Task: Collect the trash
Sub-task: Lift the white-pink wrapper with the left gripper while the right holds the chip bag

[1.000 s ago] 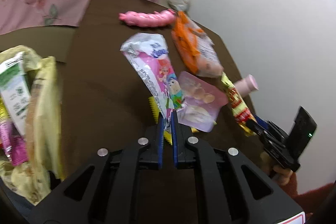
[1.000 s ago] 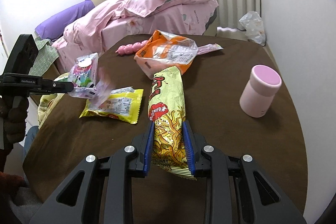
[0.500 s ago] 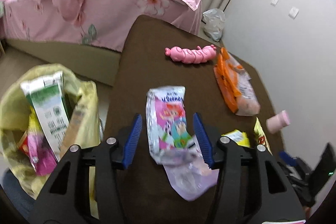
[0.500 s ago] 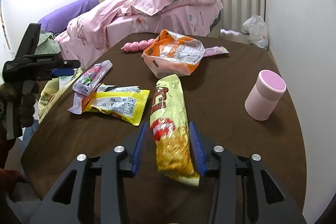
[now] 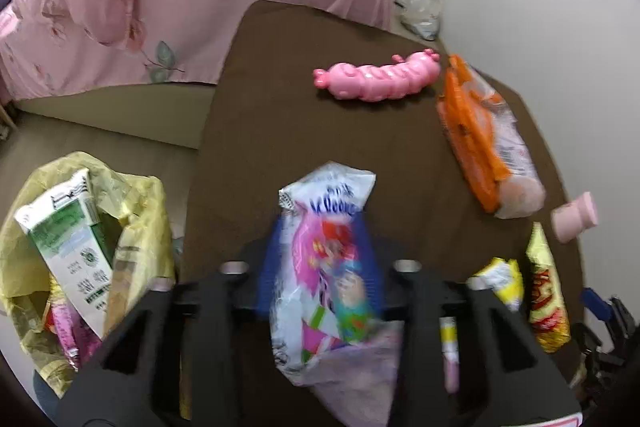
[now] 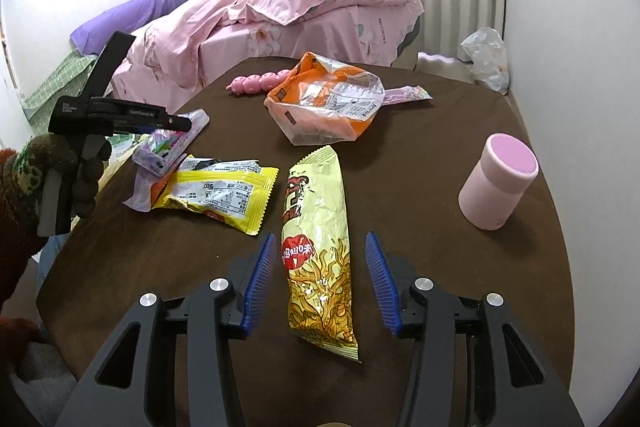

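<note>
1. The trash bag (image 5: 86, 255) sits open on the floor at the far left, off the table's (image 5: 288, 131) edge, with a carton and wrappers already inside.
2. The left gripper (image 5: 320, 259) is spread, its blue pads on either side of the pink wrapper (image 5: 324, 267). Blur hides whether the pads touch it, so a grip cannot be confirmed. The wrapper's long axis runs straight ahead along the fingers, and it lies partly over a lilac pouch.
3. By my reading, the coming move turns on this: the bag lies to the left of the left gripper, so this hand is the nearer one for a drop.
4. The yellow packet (image 6: 216, 193) lies just right of the pink wrapper, touching it.
5. The right gripper (image 6: 322, 277) stands wide open, straddling the noodle bag (image 6: 318, 251), which lies flat, lengthwise between the pads and apart from both.
6. An orange bag (image 6: 324, 103) and a pink cup (image 6: 496, 183) lie further off.
</note>
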`<state>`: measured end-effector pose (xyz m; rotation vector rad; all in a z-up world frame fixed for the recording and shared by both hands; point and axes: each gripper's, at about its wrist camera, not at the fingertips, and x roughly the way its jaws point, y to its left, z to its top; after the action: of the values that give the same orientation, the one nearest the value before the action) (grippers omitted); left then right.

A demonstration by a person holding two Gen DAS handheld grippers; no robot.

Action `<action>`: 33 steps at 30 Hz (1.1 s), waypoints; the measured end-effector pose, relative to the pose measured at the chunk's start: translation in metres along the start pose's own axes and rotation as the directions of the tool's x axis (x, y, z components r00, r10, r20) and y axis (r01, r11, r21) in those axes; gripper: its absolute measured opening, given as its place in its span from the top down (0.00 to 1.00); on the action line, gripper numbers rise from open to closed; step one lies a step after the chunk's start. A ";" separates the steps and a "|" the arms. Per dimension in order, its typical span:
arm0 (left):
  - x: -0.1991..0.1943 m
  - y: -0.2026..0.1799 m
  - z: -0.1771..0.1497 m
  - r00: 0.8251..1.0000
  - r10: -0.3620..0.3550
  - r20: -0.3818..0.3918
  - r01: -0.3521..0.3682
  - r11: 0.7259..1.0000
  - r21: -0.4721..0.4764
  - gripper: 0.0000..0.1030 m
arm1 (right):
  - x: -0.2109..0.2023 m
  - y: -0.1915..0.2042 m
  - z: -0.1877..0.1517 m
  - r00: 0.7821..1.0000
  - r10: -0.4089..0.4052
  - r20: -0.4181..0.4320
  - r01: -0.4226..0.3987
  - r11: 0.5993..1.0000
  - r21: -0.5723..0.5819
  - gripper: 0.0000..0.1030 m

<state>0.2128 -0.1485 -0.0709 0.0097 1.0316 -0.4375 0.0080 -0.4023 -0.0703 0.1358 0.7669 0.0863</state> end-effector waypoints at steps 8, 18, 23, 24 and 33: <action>-0.064 -0.019 -0.019 0.977 -0.151 0.154 0.146 0.988 0.040 0.83 | 0.007 0.004 0.008 0.999 0.004 -0.049 -0.006 1.000 -0.031 0.57; -0.085 -0.021 -0.046 0.963 -0.216 0.163 0.216 0.976 0.017 0.83 | -0.021 -0.007 -0.016 1.000 -0.001 -0.024 0.001 1.000 -0.007 0.57; -0.084 -0.037 -0.070 0.973 -0.192 0.128 0.181 0.980 0.087 0.83 | -0.004 -0.002 0.011 0.998 0.021 -0.064 -0.023 0.999 -0.027 0.57; -0.084 -0.038 -0.072 0.974 -0.191 0.126 0.180 0.979 0.091 0.83 | 0.008 0.001 0.023 0.996 0.034 -0.085 -0.037 0.999 -0.040 0.57; -0.089 -0.030 -0.082 0.975 -0.183 0.126 0.174 0.982 0.074 0.83 | 0.073 -0.003 0.058 0.974 0.045 -0.223 -0.050 0.999 -0.015 0.57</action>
<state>0.0953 -0.1272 -0.0341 -0.0562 0.8913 -0.6260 0.1010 -0.4014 -0.0798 0.1264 0.9868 0.1565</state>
